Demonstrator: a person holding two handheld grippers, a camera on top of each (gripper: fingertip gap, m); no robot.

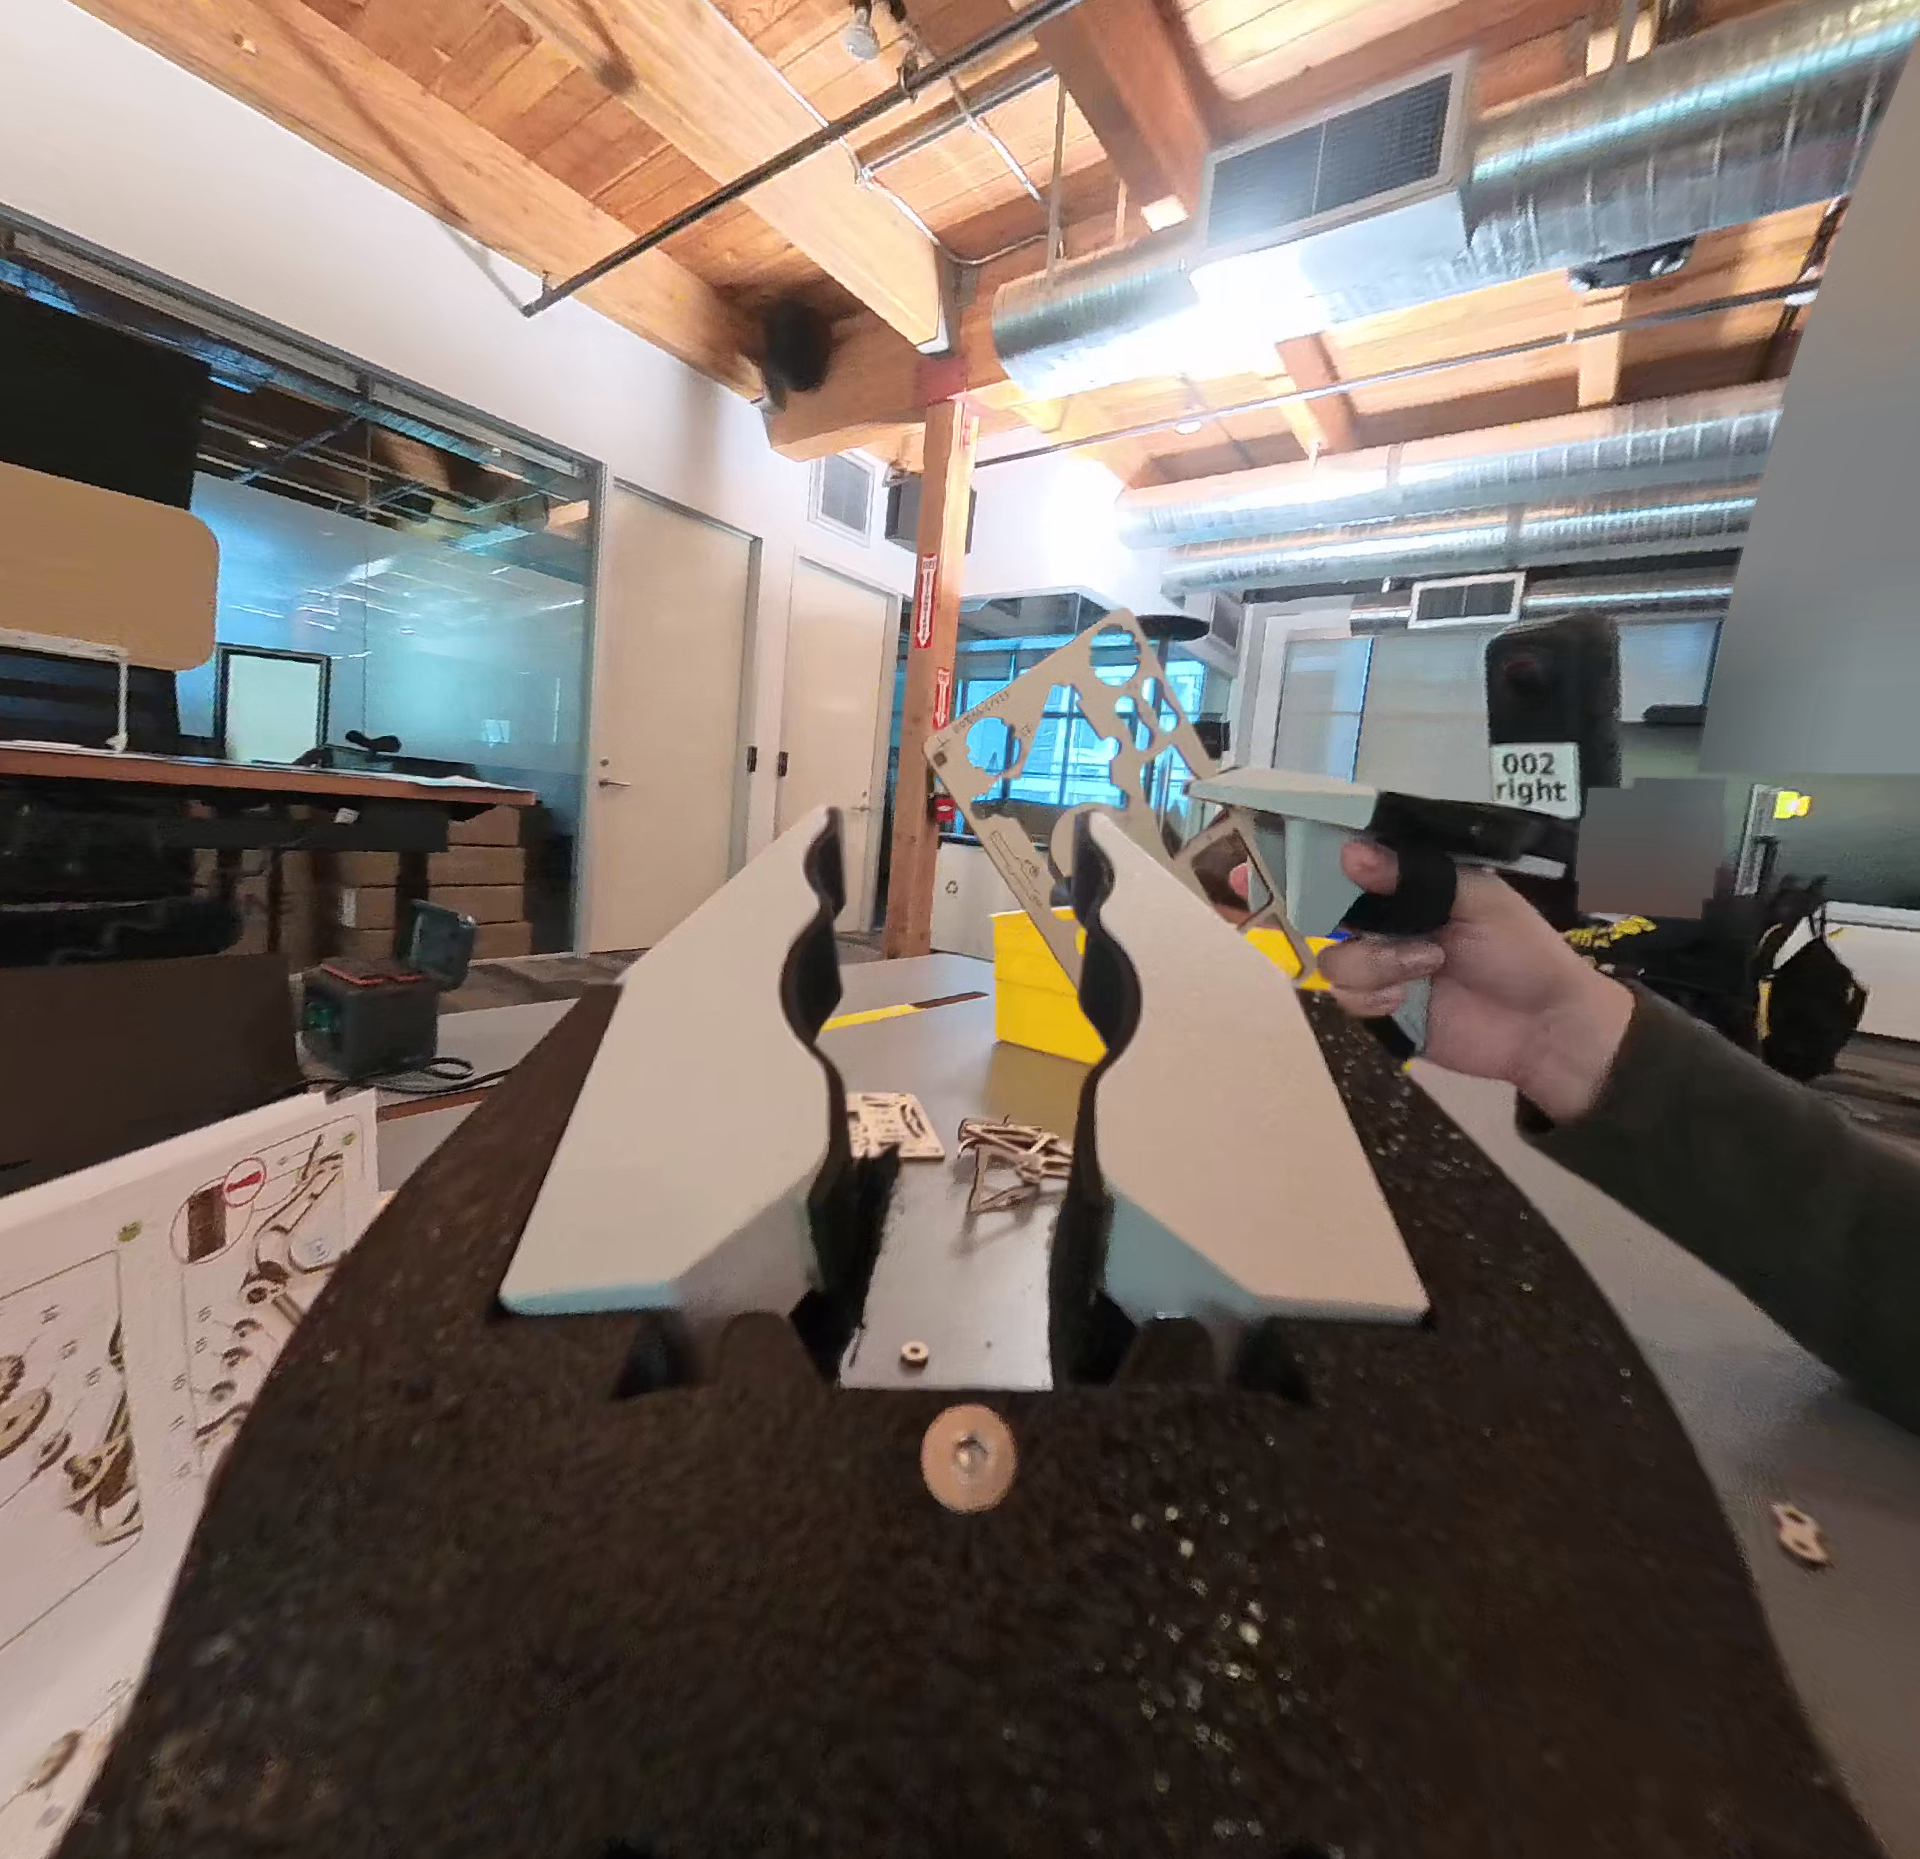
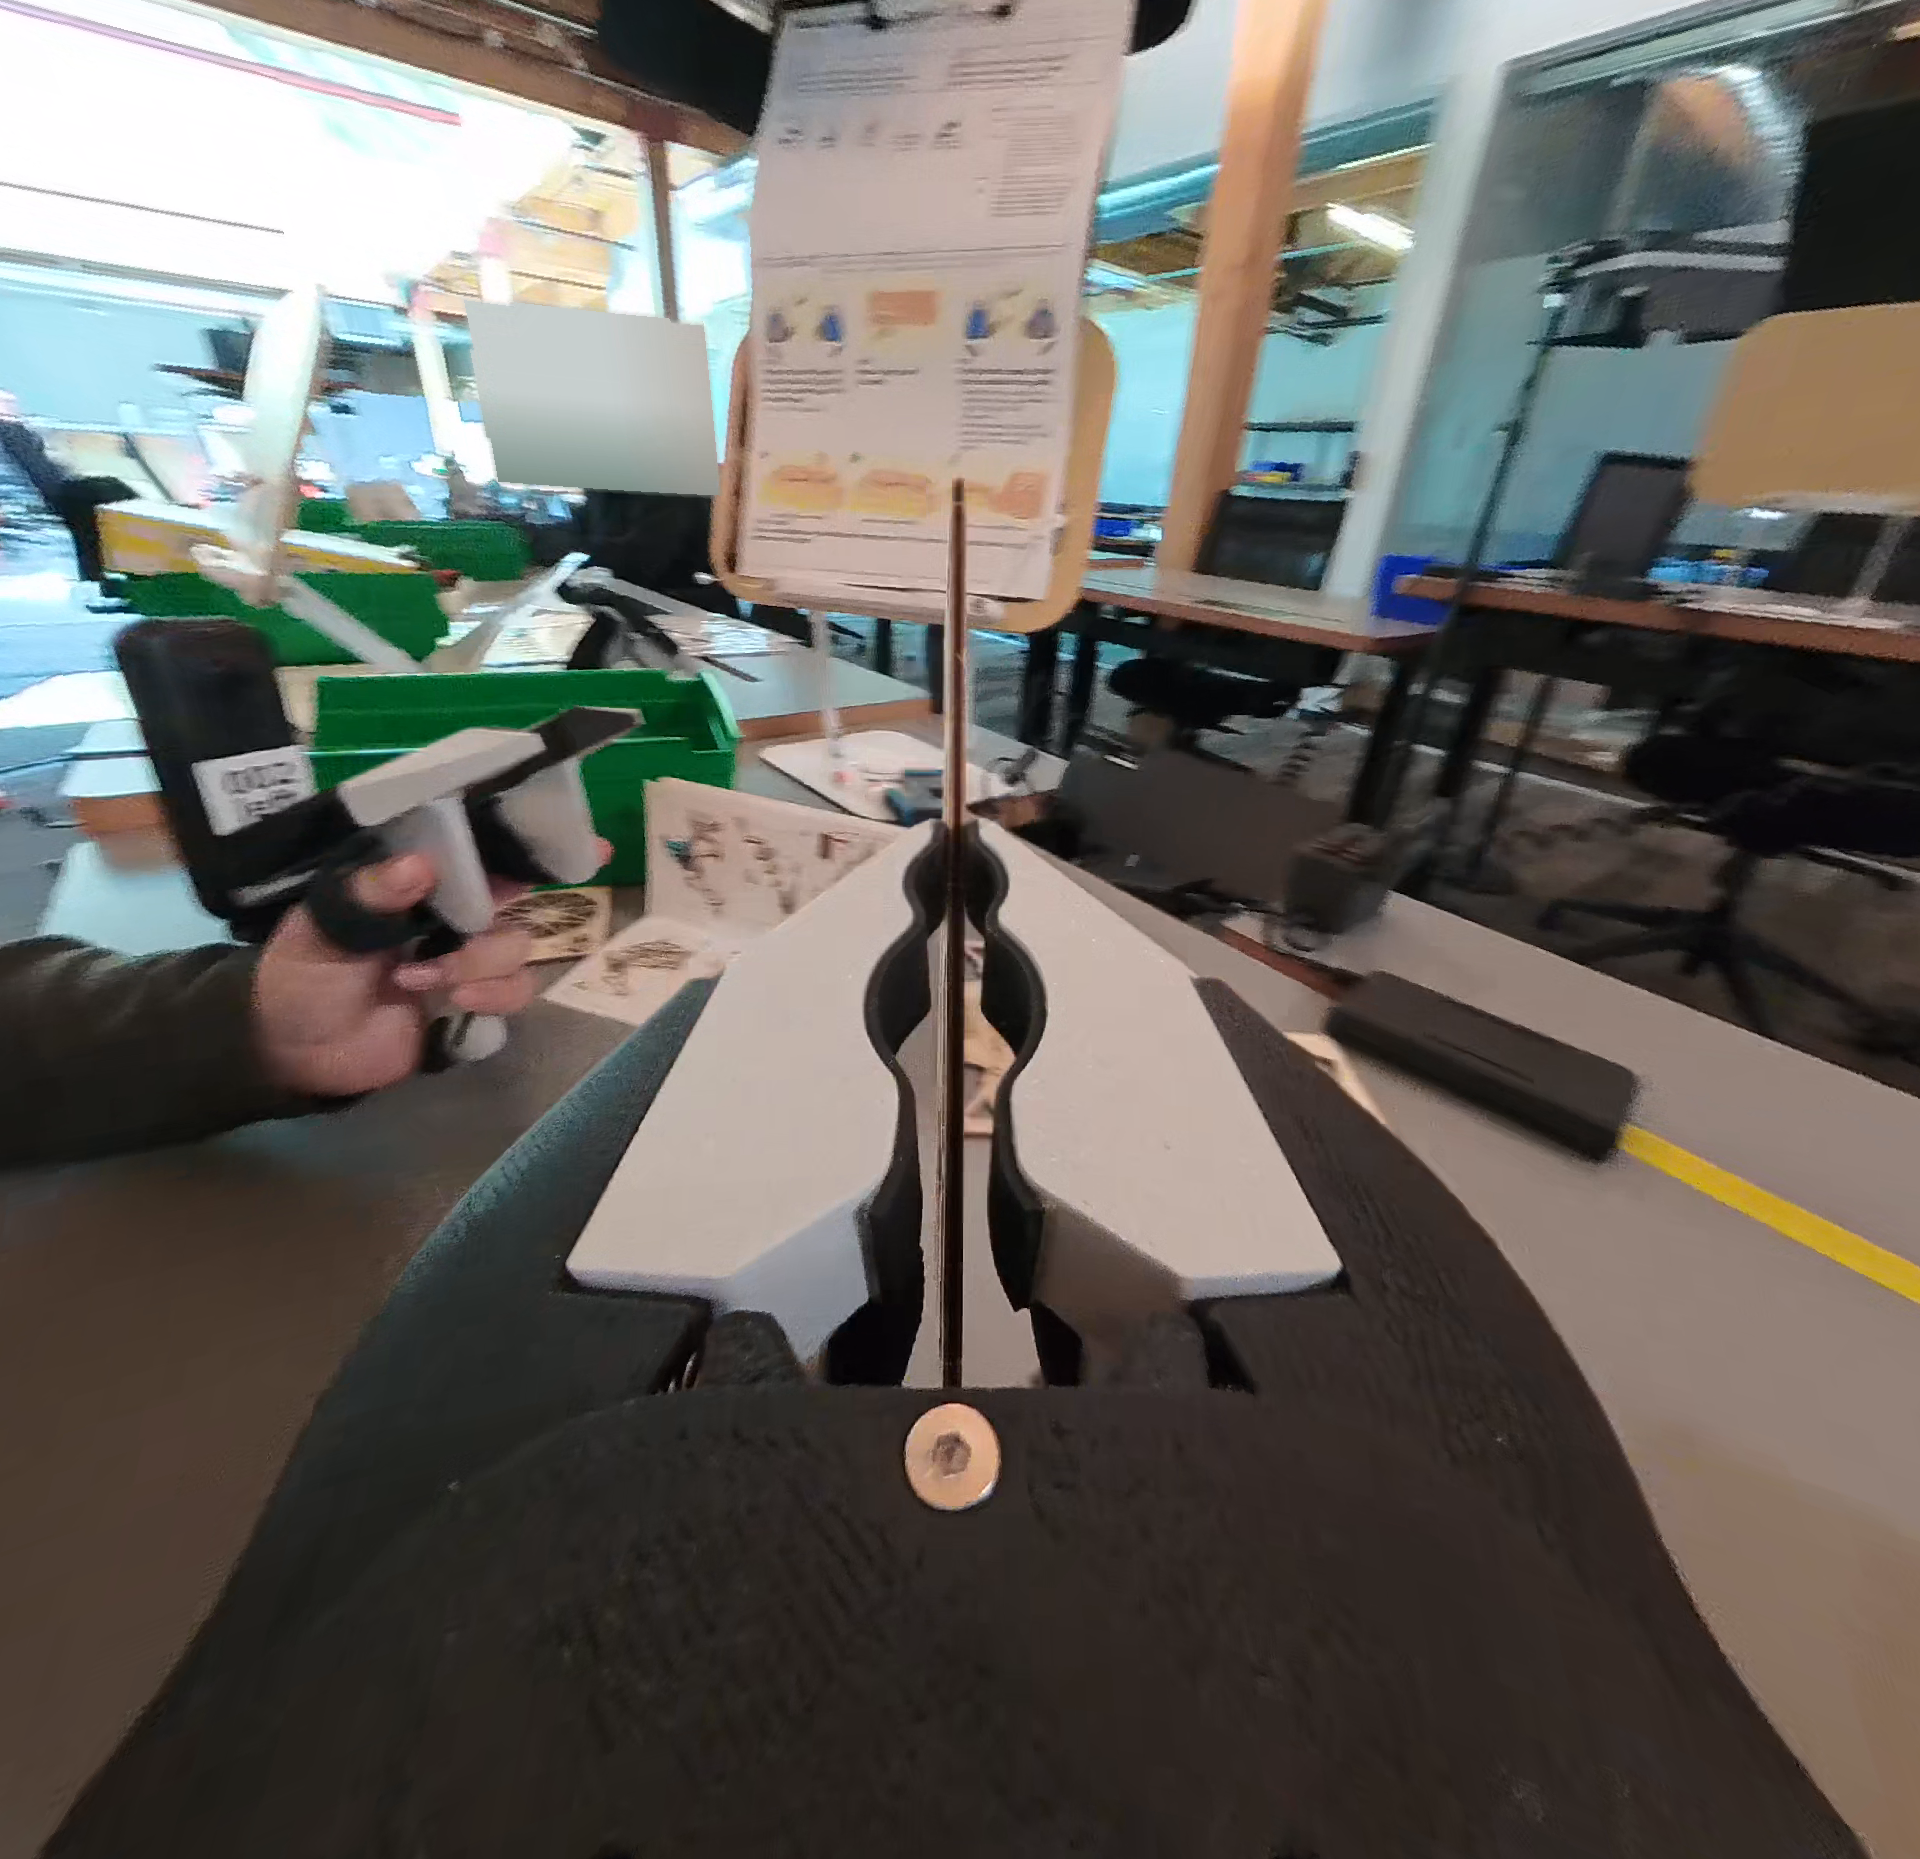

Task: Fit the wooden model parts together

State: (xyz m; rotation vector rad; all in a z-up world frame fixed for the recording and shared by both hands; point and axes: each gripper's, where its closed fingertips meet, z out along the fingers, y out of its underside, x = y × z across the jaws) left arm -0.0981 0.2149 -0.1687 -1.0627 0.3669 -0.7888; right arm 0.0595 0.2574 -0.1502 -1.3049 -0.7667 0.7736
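Timber ceiling (image 1: 644, 95) carries silver ducts (image 1: 1621, 136). White walls (image 1: 312, 251), glass partitions (image 1: 416, 646). Desks (image 2: 1558, 614) and office chairs (image 2: 1226, 656) stand behind.

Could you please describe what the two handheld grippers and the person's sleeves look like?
Each gripper, left and right, has a wide, rough black body with one silver screw, and two pale grey wedge fingers lined with wavy black pads. From outside, each shows a grey top, black trigger loop and a white label. Both sleeves are dark.
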